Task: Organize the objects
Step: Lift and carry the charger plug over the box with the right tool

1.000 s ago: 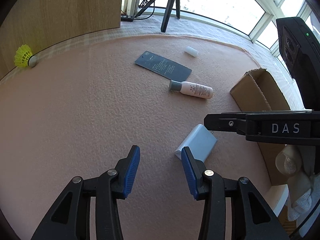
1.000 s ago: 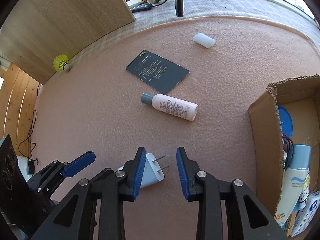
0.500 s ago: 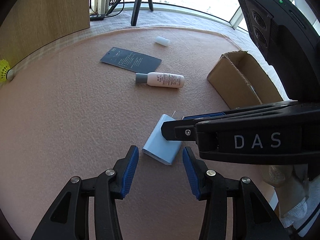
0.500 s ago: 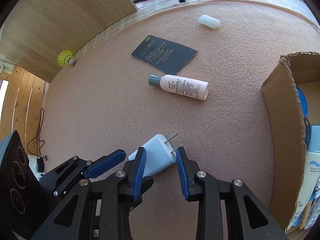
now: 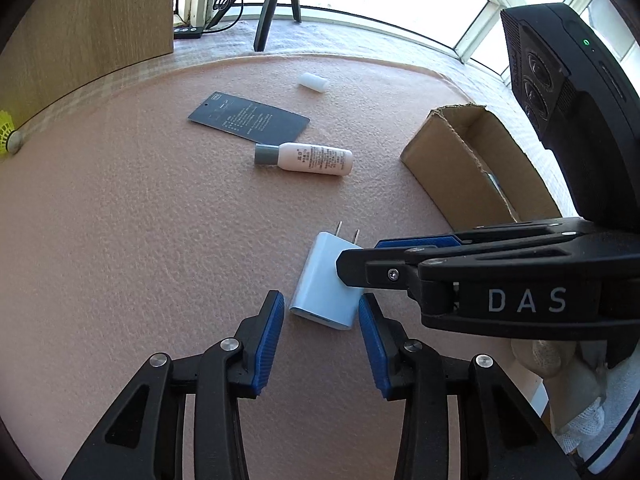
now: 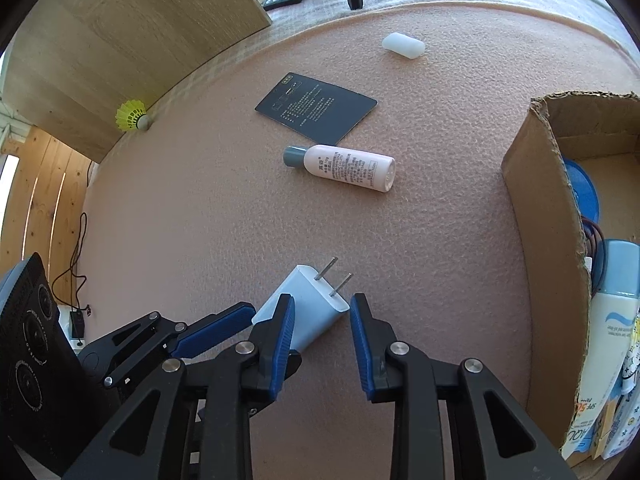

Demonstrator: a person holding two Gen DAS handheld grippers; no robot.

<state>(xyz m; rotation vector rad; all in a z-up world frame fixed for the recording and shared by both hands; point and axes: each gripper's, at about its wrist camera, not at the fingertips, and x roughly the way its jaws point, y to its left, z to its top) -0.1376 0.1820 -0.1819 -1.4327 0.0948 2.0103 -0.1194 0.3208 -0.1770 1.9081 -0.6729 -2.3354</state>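
I have both grippers, left [image 5: 320, 320] and right [image 6: 322, 334], fingers wide around the white charger [image 5: 326, 286], ready to box it.

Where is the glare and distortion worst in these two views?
Left wrist view: the windows are blown out white and the mat's far edge curves. Right wrist view: even light, sharp charger, box bent at the rim.

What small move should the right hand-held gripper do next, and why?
Probably shut the right hand-held gripper on the white charger: its jaws are open, the charger's pronged end lies between them on the mat, and the cardboard box stands to its right.
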